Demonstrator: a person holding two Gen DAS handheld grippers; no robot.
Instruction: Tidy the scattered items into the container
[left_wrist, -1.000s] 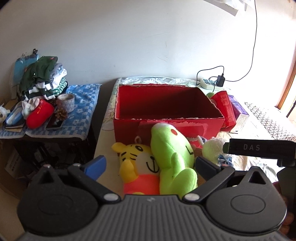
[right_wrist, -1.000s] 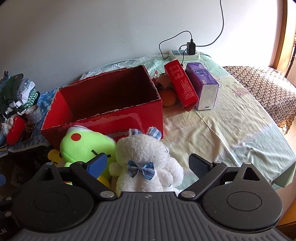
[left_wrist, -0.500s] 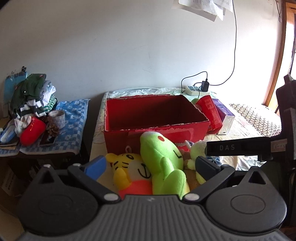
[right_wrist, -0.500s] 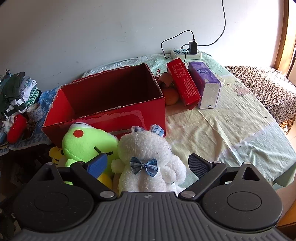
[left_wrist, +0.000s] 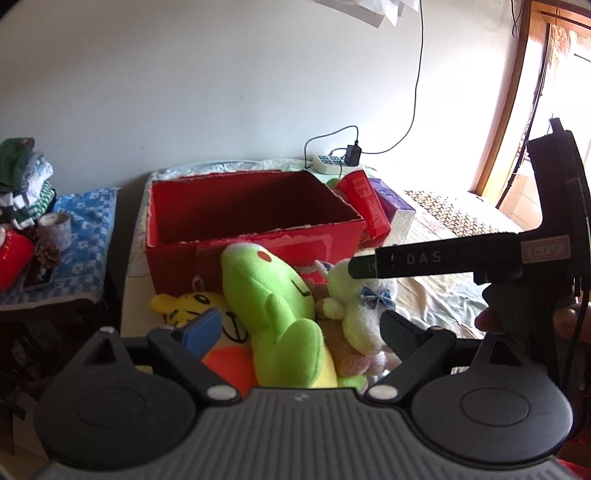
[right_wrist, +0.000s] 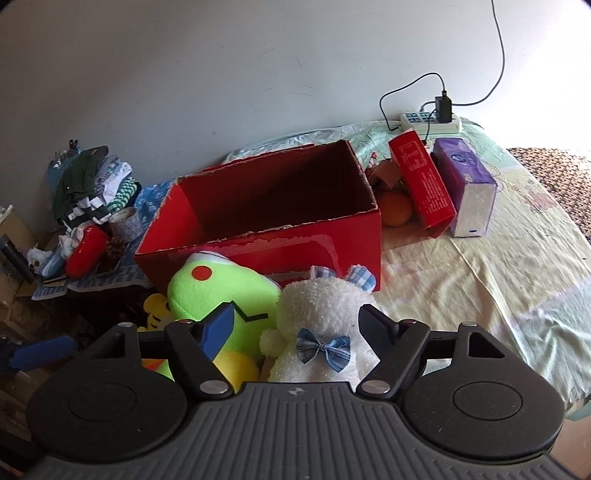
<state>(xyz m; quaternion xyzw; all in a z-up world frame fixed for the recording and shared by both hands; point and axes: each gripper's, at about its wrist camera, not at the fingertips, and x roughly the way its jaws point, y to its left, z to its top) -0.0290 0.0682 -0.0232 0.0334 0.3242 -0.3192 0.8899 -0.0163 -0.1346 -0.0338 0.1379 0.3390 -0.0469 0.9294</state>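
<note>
An empty red cardboard box stands open on the table. In front of it lie a green frog plush, a yellow tiger plush and a white bear plush with a blue bow. My left gripper is open, its fingers either side of the frog. My right gripper is open above the bear and frog, holding nothing. The right gripper's body shows in the left wrist view.
A red carton, a purple tissue pack, an orange and a power strip sit right of the box. A side table with a blue cloth holds folded clothes, a tape roll and a red item.
Both grippers have risen and pulled back a little, so the box and plush toys sit lower in view. The toys have not moved. Both grippers stay open.
</note>
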